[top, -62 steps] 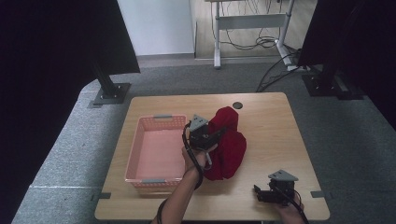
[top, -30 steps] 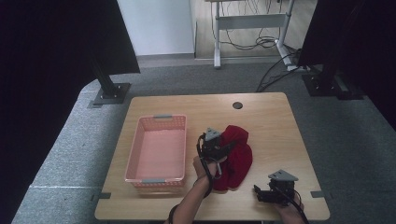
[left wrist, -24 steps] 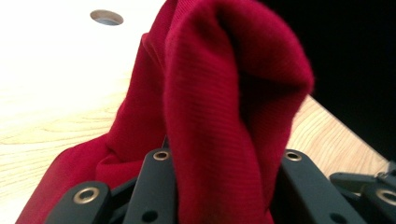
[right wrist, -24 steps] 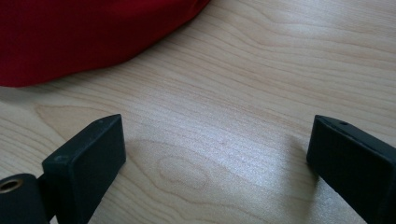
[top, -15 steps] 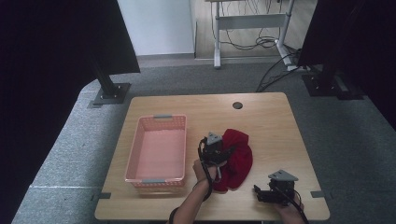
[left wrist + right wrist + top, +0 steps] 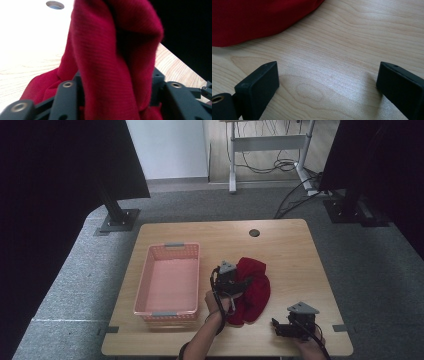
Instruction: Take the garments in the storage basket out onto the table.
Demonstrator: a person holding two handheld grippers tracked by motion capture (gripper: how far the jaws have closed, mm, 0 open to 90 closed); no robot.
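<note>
A crumpled red cloth point(image 6: 257, 292) lies on the wooden table point(image 6: 290, 250), right of the pink basket point(image 6: 167, 247). My left gripper point(image 6: 245, 284) lies against the cloth's left side. Its jaws have just been opening and stand apart. In the left gripper view a loose fold of the red cloth point(image 6: 112, 62) stands between the black fingers point(image 6: 66, 95). My right gripper point(image 6: 277, 327) rests at the table's front right, jaws wide apart with nothing between them. In the right gripper view the gripper point(image 6: 327, 82) faces bare wood, with the red cloth's edge point(image 6: 257, 17) just ahead at the upper left.
The pink basket has nothing in it and stands on the table's left half. A round cable hole point(image 6: 254, 232) sits near the far edge. Black stands point(image 6: 117, 217) and a desk frame with cables point(image 6: 270, 150) are on the floor beyond the table.
My left gripper has carried the red cloth right and toward the front edge, and the cloth has settled into a lower heap. The right gripper has not moved.
</note>
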